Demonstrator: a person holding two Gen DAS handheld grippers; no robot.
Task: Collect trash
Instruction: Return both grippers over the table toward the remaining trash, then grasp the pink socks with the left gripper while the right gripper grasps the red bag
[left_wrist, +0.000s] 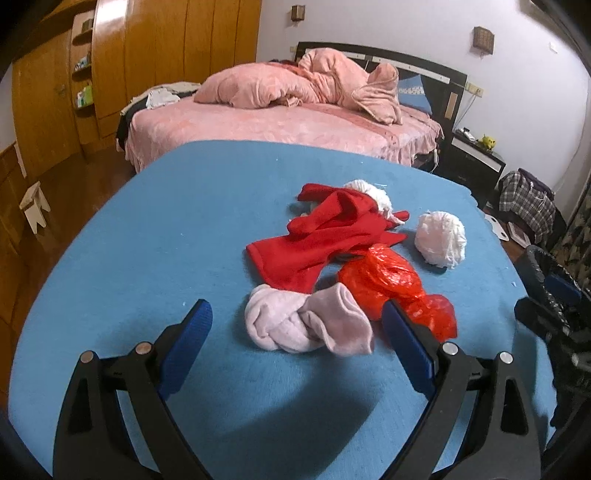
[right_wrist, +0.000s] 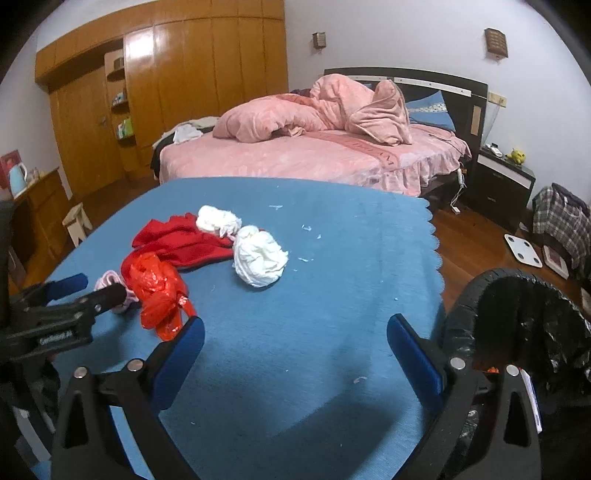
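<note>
1. While both tools hover over the blue tabletop (right_wrist: 295, 295), neither holds anything: the left gripper (left_wrist: 297, 326) has its jaws spread wide, low over the near part of the cloth.
2. One pink sock bundle (left_wrist: 306, 321) lies between the left jaws, touched by neither blue pad.
3. One red bag (left_wrist: 388, 284), crumpled plastic, lies just beside the sock, its tail end touching the left gripper's right-hand finger (left_wrist: 406, 332) or passing behind it; I cannot tell which.
4. One red cloth (left_wrist: 325, 236) lies spread past the sock and bag, toward the middle of the tabletop.
5. Two white wads: one (left_wrist: 441, 240) sits apart on bare cloth toward the right edge, the other (left_wrist: 369, 192) lies against the far end of the red cloth.
6. The right gripper (right_wrist: 295, 338) is also wide and empty, over bare cloth near the right edge, the bag's tail (right_wrist: 170, 325) near its left finger.
7. One black-lined bin (right_wrist: 517, 321) stands just off the right edge.
8. Several tiny white scraps (right_wrist: 306, 228) dot the tabletop toward the far edge.
</note>
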